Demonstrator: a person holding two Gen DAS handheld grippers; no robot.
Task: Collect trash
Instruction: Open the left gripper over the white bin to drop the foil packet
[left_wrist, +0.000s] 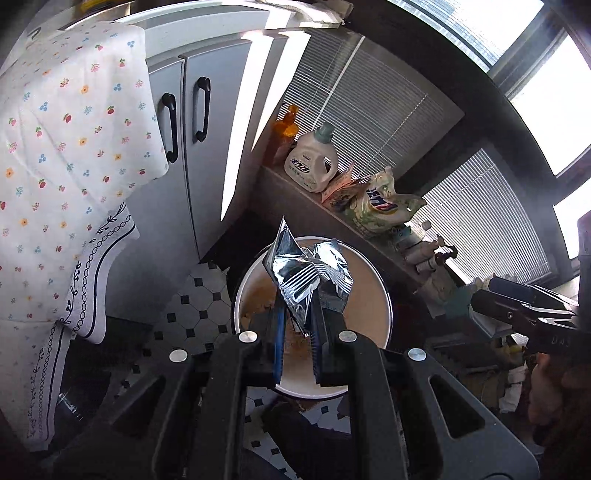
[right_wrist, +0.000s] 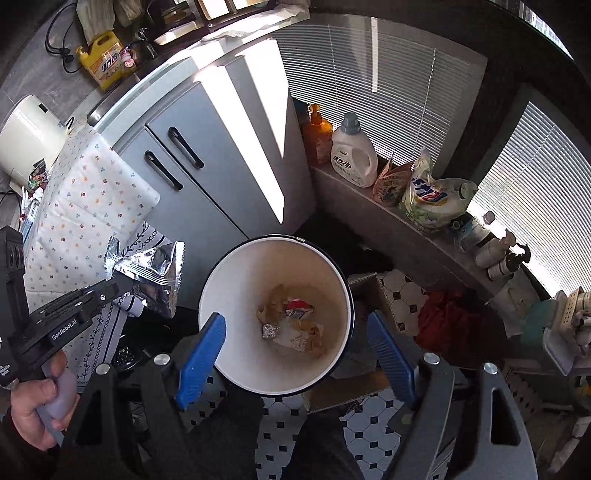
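**Foil wrapper held over the bin, right jaws wide and bare**

Black gripper frames fill the bottom of both views. Beyond them stands the grey cabinet (right_wrist: 207, 162), its two doors carrying dark handles and a broad stripe of sunlight. A flowered cloth (left_wrist: 62, 155) hangs at the left, just beside the cabinet. Slatted blinds (right_wrist: 373, 85) cover the windows behind a ledge (right_wrist: 373, 214), where an orange pump bottle (right_wrist: 317, 134), a white detergent jug (right_wrist: 352, 155) and a printed refill pouch (right_wrist: 428, 194) stand in a row. Black-and-white floor tile (right_wrist: 373, 439) runs underneath.

On that tile sits the white bin (right_wrist: 229, 295), round, open-topped and dark-rimmed. At its bottom lies a small heap of trash (right_wrist: 291, 325): crumpled paper, a red-and-white scrap and a little foil lump.

Left gripper (left_wrist: 297, 325) has its jaws pressed nearly together, pinching a crumpled silver foil wrapper (left_wrist: 306, 273) by its lower edge. In the left wrist view the wrapper stands up above the fingertips with the bin's mouth behind it; in the right wrist view it hangs just left of the bin's rim, not inside. A hand (right_wrist: 33, 410) grips that tool's pale handle.

Right gripper (right_wrist: 295, 350) points down at the bin, its blue pads (right_wrist: 201, 354) spread wide on either side of the rim, with nothing between them but the bin's opening.
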